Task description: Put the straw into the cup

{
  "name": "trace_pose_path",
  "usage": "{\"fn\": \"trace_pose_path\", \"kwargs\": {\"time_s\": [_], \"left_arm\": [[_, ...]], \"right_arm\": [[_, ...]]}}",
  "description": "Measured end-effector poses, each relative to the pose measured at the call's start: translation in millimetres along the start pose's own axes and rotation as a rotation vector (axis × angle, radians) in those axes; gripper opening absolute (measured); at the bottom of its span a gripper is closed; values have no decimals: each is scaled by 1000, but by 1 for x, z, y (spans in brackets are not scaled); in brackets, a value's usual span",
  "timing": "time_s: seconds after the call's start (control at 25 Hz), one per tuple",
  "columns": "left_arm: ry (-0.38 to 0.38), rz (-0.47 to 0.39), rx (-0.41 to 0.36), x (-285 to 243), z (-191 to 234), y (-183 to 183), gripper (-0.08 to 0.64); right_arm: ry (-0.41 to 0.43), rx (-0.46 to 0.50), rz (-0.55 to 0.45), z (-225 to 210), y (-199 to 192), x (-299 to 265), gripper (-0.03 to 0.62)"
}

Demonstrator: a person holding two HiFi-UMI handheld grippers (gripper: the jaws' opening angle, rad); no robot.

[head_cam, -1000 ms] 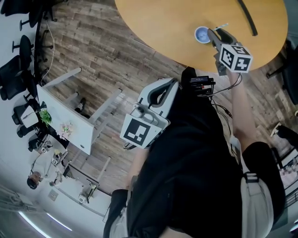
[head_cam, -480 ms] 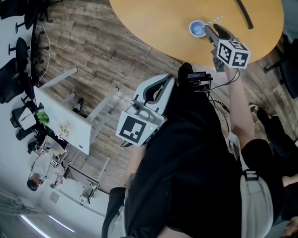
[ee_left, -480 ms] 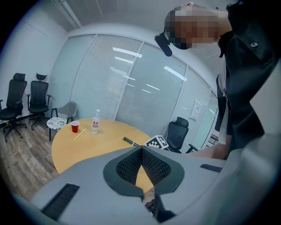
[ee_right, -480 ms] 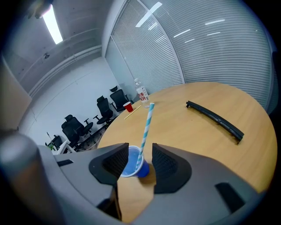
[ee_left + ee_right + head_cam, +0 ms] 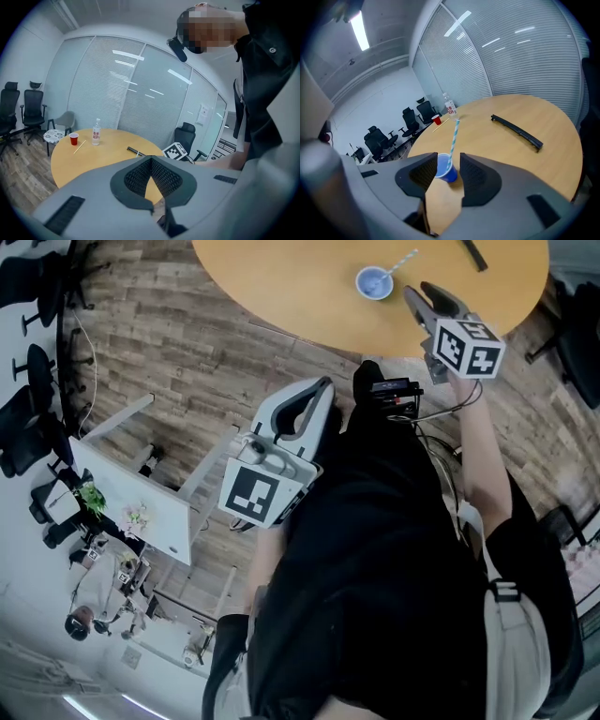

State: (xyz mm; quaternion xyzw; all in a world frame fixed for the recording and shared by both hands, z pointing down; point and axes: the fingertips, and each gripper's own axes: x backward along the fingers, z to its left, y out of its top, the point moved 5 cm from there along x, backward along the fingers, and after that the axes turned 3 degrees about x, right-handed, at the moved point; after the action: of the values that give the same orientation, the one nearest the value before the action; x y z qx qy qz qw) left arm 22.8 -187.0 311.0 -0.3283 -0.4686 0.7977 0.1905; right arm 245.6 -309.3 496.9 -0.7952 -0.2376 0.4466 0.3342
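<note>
A blue cup (image 5: pixel 373 282) stands near the edge of the round wooden table (image 5: pixel 281 287). A blue-and-white striped straw (image 5: pixel 403 261) leans out of it. In the right gripper view the cup (image 5: pixel 446 169) and the straw (image 5: pixel 453 140) show through the gap between the jaws, a little beyond them. My right gripper (image 5: pixel 443 176) is open; its jaws have just been opening and nothing is between them. In the head view it (image 5: pixel 427 301) hangs to the right of the cup, apart from it. My left gripper (image 5: pixel 323 385) is held low by the person's body, off the table, jaws shut (image 5: pixel 151 159) and empty.
A long black strip (image 5: pixel 516 131) lies on the table's right side. At the far side stand a red cup (image 5: pixel 73 138) and a water bottle (image 5: pixel 96 131), with a thin stick (image 5: pixel 78 147) beside them. Office chairs (image 5: pixel 377 138) ring the table. A white desk (image 5: pixel 131 493) stands on the floor at left.
My right gripper has drawn back from the cup, which it was right beside a second ago. The cup and straw stay standing on the table. The left gripper has hardly moved.
</note>
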Motion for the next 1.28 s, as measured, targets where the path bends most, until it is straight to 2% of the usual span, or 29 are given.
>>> {"fn": "trace_pose_path", "kwargs": {"time_s": [0.4,0.6,1.16,1.28], "left_arm": [[-64,-4,-46,29,2,-6,12],[-118,-6,-64,56,7,-12,12],[-235,0,-134,158,25,-48,12],[-280,-35,-136,182,25,-55,12]], "right_arm": [[-25,48,-110,33,-7,31,70],[-53,85,-164,68,-11,48,38],[-123,105,-289,183,-57,93,20],[-131,111,-309,213,-69,108,20]]}}
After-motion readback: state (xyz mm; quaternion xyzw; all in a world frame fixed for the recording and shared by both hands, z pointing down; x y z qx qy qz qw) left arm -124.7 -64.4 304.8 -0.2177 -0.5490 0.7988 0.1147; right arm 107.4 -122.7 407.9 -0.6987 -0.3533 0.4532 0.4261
